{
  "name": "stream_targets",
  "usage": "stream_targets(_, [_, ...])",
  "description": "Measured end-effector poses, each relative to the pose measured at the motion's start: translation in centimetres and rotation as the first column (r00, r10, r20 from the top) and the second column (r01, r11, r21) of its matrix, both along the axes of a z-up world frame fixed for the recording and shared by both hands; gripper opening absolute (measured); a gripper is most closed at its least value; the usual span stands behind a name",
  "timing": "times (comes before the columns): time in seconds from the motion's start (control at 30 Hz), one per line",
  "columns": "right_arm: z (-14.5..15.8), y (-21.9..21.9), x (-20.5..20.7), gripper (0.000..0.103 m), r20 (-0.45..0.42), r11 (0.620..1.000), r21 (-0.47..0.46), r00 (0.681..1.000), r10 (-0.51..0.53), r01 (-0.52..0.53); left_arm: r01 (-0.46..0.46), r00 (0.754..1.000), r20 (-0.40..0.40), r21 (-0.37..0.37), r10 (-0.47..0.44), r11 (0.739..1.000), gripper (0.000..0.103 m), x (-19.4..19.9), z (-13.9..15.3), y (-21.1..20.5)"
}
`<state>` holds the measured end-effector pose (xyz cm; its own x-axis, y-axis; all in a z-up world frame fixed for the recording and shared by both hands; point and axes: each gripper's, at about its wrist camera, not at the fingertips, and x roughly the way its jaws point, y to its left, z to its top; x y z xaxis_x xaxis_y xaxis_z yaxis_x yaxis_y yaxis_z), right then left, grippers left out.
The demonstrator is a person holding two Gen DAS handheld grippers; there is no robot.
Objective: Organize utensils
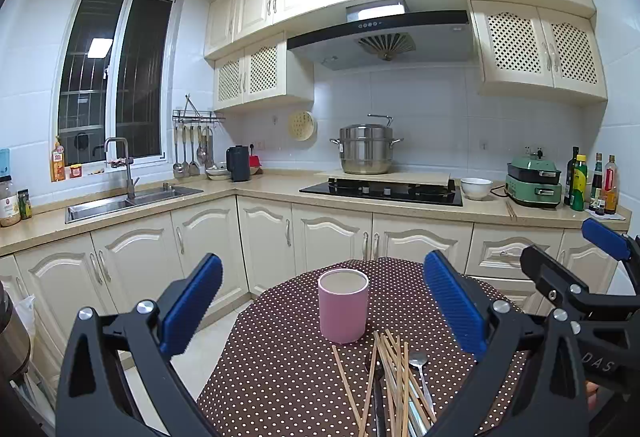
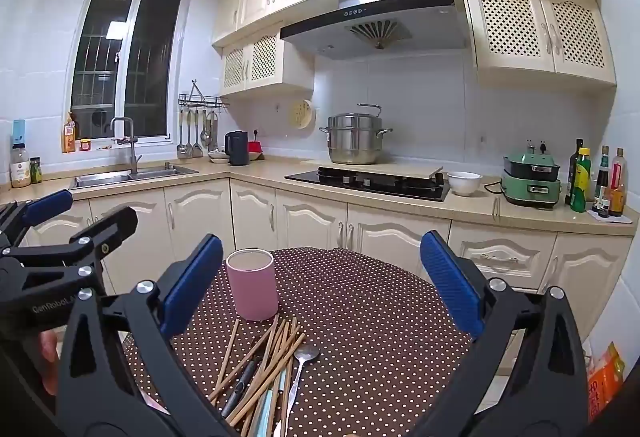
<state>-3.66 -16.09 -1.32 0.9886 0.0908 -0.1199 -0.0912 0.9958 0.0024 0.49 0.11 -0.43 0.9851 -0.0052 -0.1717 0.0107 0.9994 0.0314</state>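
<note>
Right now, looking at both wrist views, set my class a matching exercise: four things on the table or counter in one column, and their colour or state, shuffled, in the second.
Column A
1. cup
2. chopsticks
3. steamer pot
4. left gripper

Column B
a. open, holding nothing
b. pink, upright, with nothing visible inside
c. wooden, lying in a loose pile beside a spoon
d. shiny metal, standing at the stove

Pairs: 1-b, 2-c, 3-d, 4-a
</note>
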Motion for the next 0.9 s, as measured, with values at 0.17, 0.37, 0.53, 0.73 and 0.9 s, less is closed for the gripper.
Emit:
stream_targets(0.17, [-0.06, 0.06, 0.20, 0.097, -0.002, 1.000, -0.001, 1.000, -0.001, 0.001, -0.001, 1.000, -0.001, 0.000, 0.001, 1.000, 0.099, 0.05, -0.01, -0.11])
stream_targets(0.37, [-0.16, -0.03, 0.43, 0.097, -0.010, 1.000, -0.001, 1.000, 0.000, 0.000, -0.002, 1.000, -0.004, 0.002, 0.002, 1.000, 0.099, 0.10, -0.01, -0.09])
stream_targets(0.53, [-0.29, -0.02, 0.56, 0.097, -0.013, 1.000, 0.001, 1.000, 0.000, 0.000, -0.002, 1.000, -0.006, 0.001, 0.002, 1.000, 0.099, 0.18, -0.12, -0.02])
stream_targets(0.73, [-0.46, 0.10, 0.74, 0.097, -0.018, 1.000, 0.001, 1.000, 0.000, 0.000, -0.005, 1.000, -0.012, 0.003, 0.005, 1.000, 0.099, 0.49, -0.28, 0.24])
stream_targets(0.9, [-0.57, 0.29, 0.77, 0.097, -0.022, 1.000, 0.002, 1.000, 0.000, 0.000, -0.006, 1.000, -0.016, 0.006, 0.006, 1.000, 0.099, 0.61, -0.47, 0.35])
